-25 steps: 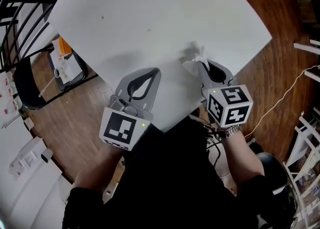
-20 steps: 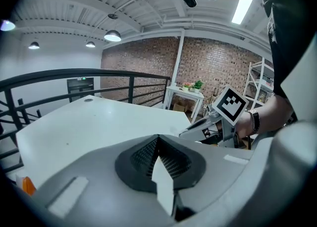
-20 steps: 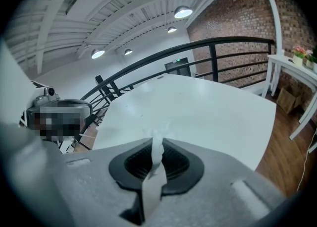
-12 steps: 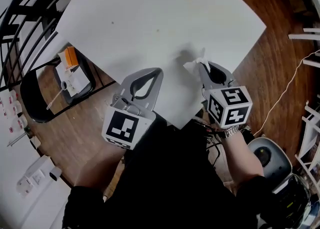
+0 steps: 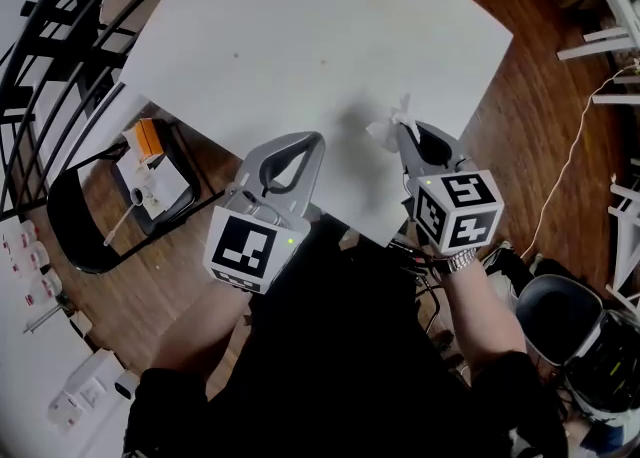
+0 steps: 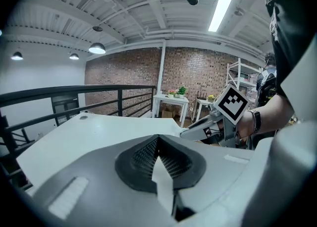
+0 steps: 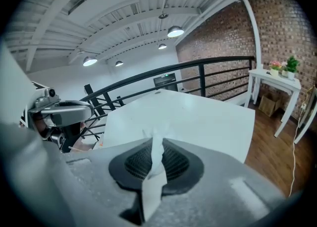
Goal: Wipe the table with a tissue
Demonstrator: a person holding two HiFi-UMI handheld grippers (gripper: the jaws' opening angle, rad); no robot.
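White tissue (image 5: 386,130) is pinched in the right tongs (image 5: 401,132), whose jaws are clenched on it so that a twisted tuft sticks out past the tips. It sits over the desk (image 5: 300,16) near the front right edge, and whether it touches the top cannot be told. The right forearm reaches forward from the body, a wristwatch (image 5: 461,264) showing behind the marker cube, and the tongs point away and slightly left. The left tongs (image 5: 312,139) are held alongside, well apart from the right, with their jaws pressed together and nothing gripped. Their tips lie just over the desk's near edge while the rest of them hangs off it above the floor. To the left of the desk a black chair (image 5: 70,221) carries a shallow tray (image 5: 188,193) holding an orange packet (image 5: 148,136) and white papers. The desk's near edge runs slantwise under both tongs. Beyond them the white top spreads broad, marked only by a few small brown specks (image 5: 322,63). A black railing (image 5: 50,36) borders the far left side. Wooden floor (image 5: 540,116) opens to the right, where a pale cable (image 5: 560,181) trails and white furniture legs (image 5: 600,46) stand.
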